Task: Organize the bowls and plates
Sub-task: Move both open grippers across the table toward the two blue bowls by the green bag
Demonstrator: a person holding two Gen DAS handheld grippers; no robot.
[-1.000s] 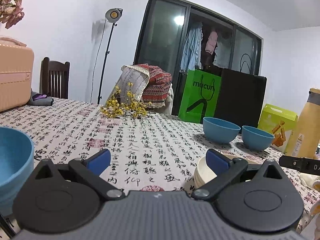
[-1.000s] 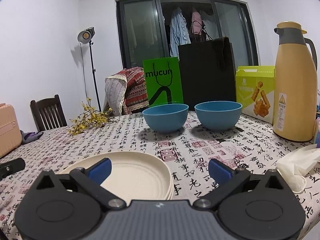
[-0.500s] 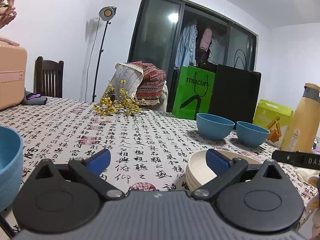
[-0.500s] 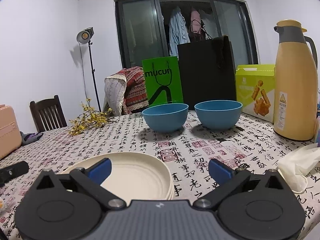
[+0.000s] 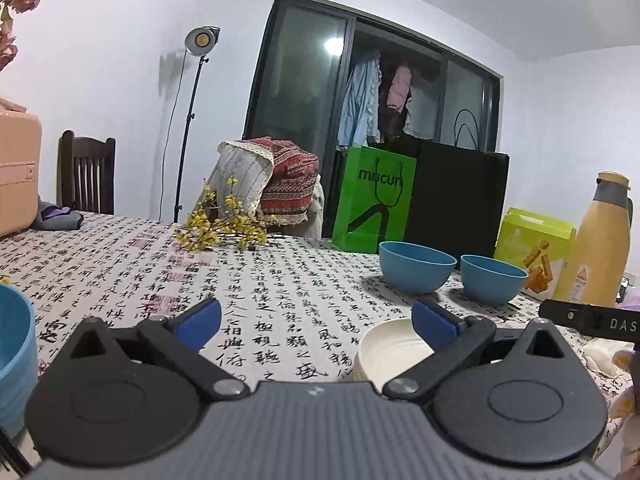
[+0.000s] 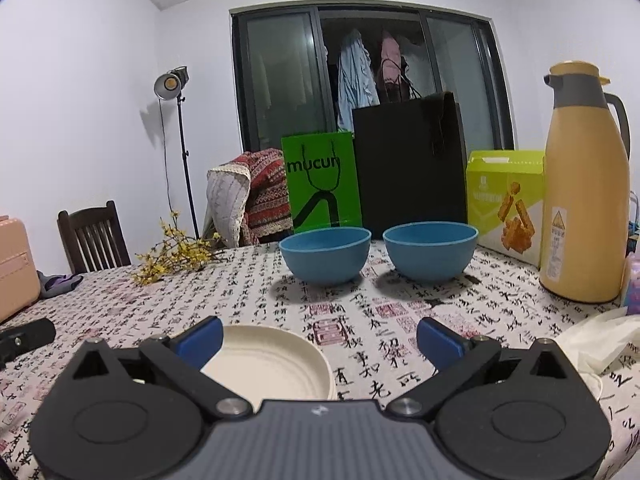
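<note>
Nearest, L gripper (image 5: 316,322), black body w/ blue pads, jaws spread wide, nothing between them, above the calligraphy-print tablecloth (image 5: 256,280); R gripper (image 6: 320,338) likewise spread and empty. Stack of cream round plates (image 6: 272,364) lies flat on the cloth, rims up, just below and behind the R gripper's left finger (image 6: 202,338), which covers its near-left edge; in the left wrist view the same stack sits behind the L gripper's right finger (image 5: 434,320), near part hidden. No long axis, round. Large light-blue bowl (image 5: 14,356) at far left edge, cut off by frame, open side up. Mid-table: two smaller blue round bowls, left one (image 6: 325,254) and right one (image 6: 430,250), upright, side by side, apart by a narrow gap. White crumpled tissue (image 6: 600,336) at right, partly cut off. Farther: yellow dried-flower sprig (image 6: 176,254), green paper bag (image 6: 322,184), black paper bag (image 6: 408,164), lime-green carton (image 6: 506,200), tall yellow thermos jug (image 6: 584,216). Pink suitcase (image 6: 14,264) cut off at left.
</note>
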